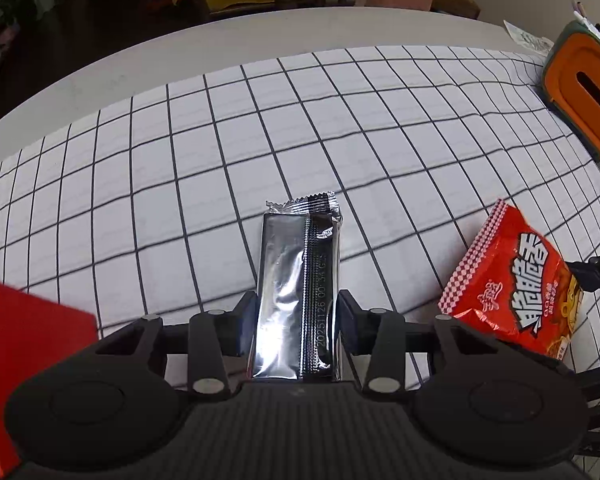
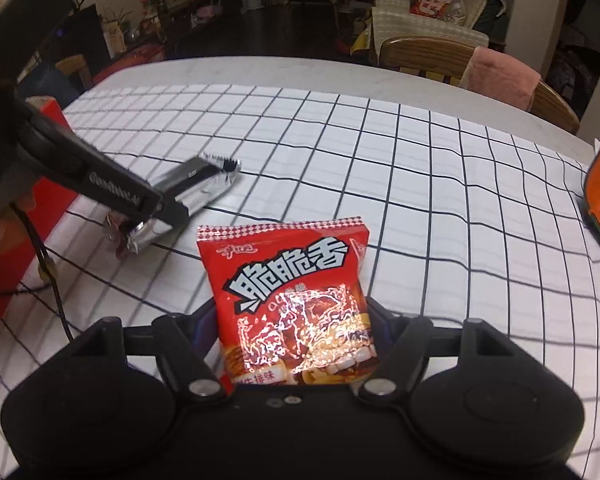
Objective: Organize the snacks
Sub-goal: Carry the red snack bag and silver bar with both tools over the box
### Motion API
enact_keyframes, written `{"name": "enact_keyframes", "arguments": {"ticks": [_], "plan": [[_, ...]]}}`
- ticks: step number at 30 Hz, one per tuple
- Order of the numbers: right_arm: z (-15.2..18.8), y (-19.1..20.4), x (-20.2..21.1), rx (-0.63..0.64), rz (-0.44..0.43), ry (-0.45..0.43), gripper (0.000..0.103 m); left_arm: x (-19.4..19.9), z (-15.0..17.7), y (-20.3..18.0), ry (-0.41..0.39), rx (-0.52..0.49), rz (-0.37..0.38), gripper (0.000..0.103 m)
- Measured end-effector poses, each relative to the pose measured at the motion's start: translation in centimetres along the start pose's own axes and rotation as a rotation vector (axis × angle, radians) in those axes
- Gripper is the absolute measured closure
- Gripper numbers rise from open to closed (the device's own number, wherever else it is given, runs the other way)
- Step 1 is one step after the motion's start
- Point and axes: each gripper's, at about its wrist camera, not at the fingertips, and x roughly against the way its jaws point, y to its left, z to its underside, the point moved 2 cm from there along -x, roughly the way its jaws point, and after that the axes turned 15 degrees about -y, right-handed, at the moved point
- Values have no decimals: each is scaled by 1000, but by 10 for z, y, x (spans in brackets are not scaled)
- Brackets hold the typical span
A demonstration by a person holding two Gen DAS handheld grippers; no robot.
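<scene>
My left gripper [image 1: 296,312] is clamped on the slim silver foil snack bar [image 1: 298,280]; my right gripper [image 2: 292,320] is clamped on the red crinkled snack packet [image 2: 288,280]. I judge both grips sound but near the ends. I would lift each level toward the red box [image 1: 28,320] at the left, without squeezing harder.

two close wrist views angled steeply down, sharing the checked cloth [image 1: 260,140] and both snack packets
</scene>
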Motion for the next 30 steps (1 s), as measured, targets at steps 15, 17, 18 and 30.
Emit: {"name": "enact_keyframes", "arguments": {"ticks": [15,17,18,30], "plan": [[-1,36,74,-79,-5,-42,32,87,38,7,-25,60,41,62],[-1,45,84,-76,-12,-50,32,101,44,10,-35,70,47,62],[-1,50,89,-69,-12,-54,32,109,48,12,-42,72,49,62],[-13,105,125,-38,-19,-99,32,198,76,49,-143,109,39,62]]}}
